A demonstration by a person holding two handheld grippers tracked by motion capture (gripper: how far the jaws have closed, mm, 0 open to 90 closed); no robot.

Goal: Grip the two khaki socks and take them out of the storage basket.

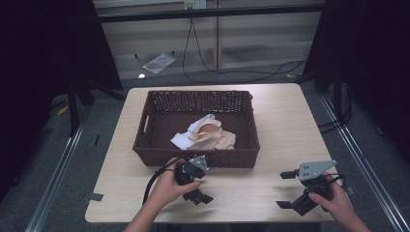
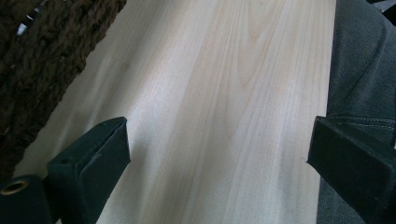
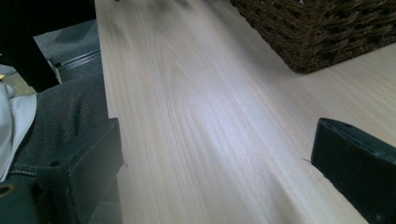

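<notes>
Legible markings: none. No text, label, brand, number or sign is showing readably on the desk [image 1: 270, 121], the wicker basket [image 1: 145, 145] or the cloths [image 1: 208, 133] lying in it.

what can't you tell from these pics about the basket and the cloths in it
- Cloths, high view: too small to count the pieces or tell what they are.
- Basket floor under the cloths: covered by them.
- Basket, left gripper view: cut off by the frame edge; inside hidden by its wall.
</notes>
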